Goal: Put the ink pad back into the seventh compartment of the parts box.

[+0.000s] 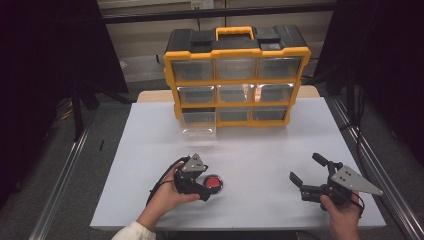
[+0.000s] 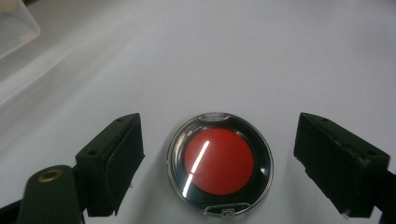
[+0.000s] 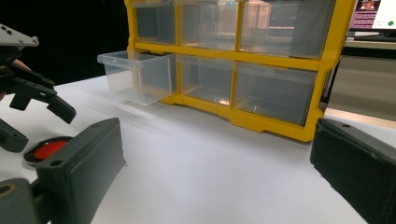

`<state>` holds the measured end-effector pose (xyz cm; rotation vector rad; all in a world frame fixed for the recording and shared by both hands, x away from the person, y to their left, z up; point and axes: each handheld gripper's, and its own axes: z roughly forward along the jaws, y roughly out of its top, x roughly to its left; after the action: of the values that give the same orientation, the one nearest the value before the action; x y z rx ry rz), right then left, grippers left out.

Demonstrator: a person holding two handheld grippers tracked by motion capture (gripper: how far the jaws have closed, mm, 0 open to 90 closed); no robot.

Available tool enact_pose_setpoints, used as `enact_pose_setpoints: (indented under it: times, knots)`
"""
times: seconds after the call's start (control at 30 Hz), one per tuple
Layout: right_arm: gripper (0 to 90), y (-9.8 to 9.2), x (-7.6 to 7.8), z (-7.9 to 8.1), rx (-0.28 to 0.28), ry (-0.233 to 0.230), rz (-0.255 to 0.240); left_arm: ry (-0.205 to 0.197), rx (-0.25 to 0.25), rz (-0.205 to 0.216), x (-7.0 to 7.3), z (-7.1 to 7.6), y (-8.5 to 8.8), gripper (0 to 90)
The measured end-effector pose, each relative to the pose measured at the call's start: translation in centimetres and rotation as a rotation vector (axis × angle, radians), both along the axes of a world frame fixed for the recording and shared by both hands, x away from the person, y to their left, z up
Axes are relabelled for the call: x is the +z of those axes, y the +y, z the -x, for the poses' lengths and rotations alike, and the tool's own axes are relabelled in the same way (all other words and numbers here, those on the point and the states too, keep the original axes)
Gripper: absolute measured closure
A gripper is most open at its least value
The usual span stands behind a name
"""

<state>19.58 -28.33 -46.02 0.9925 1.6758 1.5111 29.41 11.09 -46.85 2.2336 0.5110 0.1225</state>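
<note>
Near the tabletop's front edge, the left gripper straddles the round red compact, jaws wide, untouching. Right gripper gapes idle. Beyond, the open drawer. Off-centre closing could skid the compact away.

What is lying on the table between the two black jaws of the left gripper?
A round clear-lidded case with a red disc inside lies flat between the left gripper jaws, touching neither, in the left gripper view. Around it is bare white table.
</note>
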Motion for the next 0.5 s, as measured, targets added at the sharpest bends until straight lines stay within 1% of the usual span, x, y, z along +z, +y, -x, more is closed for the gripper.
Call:
enact_pose_setpoints:
  times: [0.03,0.07,0.1,0.13,0.17,0.2,0.27,0.3,0.33,0.37,0.4,0.47,0.5]
  knots:
    - [2.2,-0.05,-0.02,-0.01,0.004,-0.001,0.007,0.005,-0.005,-0.017,-0.02,0.01,0.01,16.9]
    - [2.2,-0.05,-0.02,0.00,0.003,-0.001,0.007,0.005,-0.006,-0.018,-0.09,0.02,-0.07,17.7]
    - [2.2,-0.03,-0.01,0.01,0.002,-0.001,0.004,0.005,-0.014,-0.011,-0.21,-0.02,-0.12,18.6]
    - [2.2,-0.07,0.00,0.04,0.004,0.000,0.005,0.013,-0.014,-0.016,-0.21,0.00,-0.17,19.4]
    - [2.2,-0.08,-0.01,0.04,0.004,0.000,0.005,0.013,-0.016,-0.013,-0.33,-0.02,-0.26,20.1]
    - [2.2,-0.10,-0.01,0.03,0.003,0.000,0.006,0.011,-0.015,0.001,-0.50,-0.02,-0.39,20.6]
    - [2.2,-0.11,-0.01,0.04,0.003,0.000,0.006,0.019,-0.023,-0.033,-0.59,-0.07,-0.43,21.9]
    - [2.2,-0.11,-0.01,0.04,0.003,0.000,0.006,0.018,-0.032,-0.040,-0.66,-0.10,-0.49,22.3]
    - [2.2,-0.10,-0.02,0.05,0.004,0.000,0.006,0.025,-0.026,-0.055,-0.64,-0.03,-0.52,22.5]
    - [2.2,-0.11,-0.02,0.06,0.007,0.001,0.009,0.011,-0.021,-0.042,-0.82,-0.07,-0.59,22.7]
    - [2.2,-0.10,-0.02,0.07,0.007,0.002,0.009,0.021,-0.026,-0.048,-0.80,-0.07,-0.57,23.3]
    - [2.2,-0.10,-0.02,0.08,0.008,0.001,0.009,0.016,-0.032,-0.053,-0.80,-0.08,-0.59,25.3]
    - [2.2,-0.12,-0.02,0.10,0.008,0.002,0.014,0.027,-0.036,-0.056,-0.80,-0.03,-0.60,26.7]
